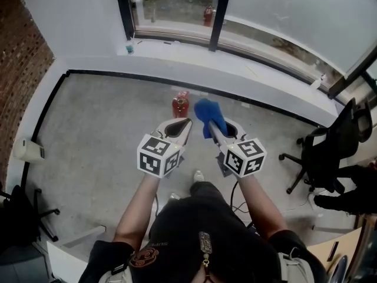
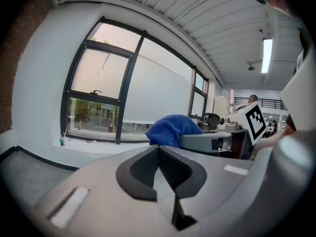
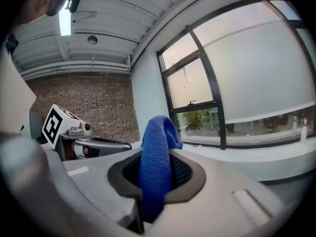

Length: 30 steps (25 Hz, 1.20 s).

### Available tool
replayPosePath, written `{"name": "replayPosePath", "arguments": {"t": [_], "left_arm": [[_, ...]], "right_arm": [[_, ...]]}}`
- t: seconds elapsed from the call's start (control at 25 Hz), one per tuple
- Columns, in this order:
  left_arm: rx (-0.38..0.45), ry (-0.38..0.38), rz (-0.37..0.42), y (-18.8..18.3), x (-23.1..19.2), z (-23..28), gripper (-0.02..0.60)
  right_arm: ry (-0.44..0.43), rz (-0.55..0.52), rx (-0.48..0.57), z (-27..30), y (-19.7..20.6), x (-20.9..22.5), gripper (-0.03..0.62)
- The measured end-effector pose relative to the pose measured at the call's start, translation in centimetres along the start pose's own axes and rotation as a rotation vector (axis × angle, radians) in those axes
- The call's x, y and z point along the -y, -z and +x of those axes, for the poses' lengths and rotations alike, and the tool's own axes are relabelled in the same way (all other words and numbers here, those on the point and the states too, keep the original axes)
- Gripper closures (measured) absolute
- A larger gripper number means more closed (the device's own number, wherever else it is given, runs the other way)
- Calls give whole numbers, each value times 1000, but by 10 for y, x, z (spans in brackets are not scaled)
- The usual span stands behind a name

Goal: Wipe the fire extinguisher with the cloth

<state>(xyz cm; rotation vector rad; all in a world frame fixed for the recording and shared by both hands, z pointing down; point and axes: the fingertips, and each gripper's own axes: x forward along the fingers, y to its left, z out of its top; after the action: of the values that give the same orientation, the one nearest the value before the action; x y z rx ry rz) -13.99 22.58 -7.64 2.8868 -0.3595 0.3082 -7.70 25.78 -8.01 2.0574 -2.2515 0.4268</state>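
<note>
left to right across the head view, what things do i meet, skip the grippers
white box → fire extinguisher → blue cloth → black office chair

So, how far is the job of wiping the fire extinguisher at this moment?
Done: the blue cloth is picked up, clamped between the jaws of the right gripper. In hand: both grippers are held out toward the window, the left gripper shut and empty. Left: the red fire extinguisher stands on the floor ahead, and the cloth does not appear to touch it, so the whole wipe remains.
</note>
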Motion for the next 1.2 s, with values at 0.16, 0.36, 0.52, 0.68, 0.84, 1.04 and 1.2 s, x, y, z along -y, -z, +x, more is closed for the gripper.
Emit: {"name": "replayPosePath", "arguments": {"t": [0.16,0.36,0.52,0.68,0.84,1.04,1.2], "left_arm": [[-6,-8,-8,2,-3,2,575],[-19,-25,-11,5,-11,10,575],[-32,-39,-20,4,-20,22,575],[-52,-54,-21,1,-26,43,575],[-60,-75,-31,-2,-36,68,575],[-79,-125,-50,-1,-51,101,575],[-112,-174,-59,8,-63,122,575]], "right_arm": [[-19,0,-12,2,3,2,536],[-31,10,-19,9,6,12,536],[-54,12,-32,19,7,24,536],[-76,8,-43,30,3,46,537],[-93,17,-52,44,-2,73,536],[-124,31,-77,61,2,110,537],[-144,66,-101,76,10,137,536]]}}
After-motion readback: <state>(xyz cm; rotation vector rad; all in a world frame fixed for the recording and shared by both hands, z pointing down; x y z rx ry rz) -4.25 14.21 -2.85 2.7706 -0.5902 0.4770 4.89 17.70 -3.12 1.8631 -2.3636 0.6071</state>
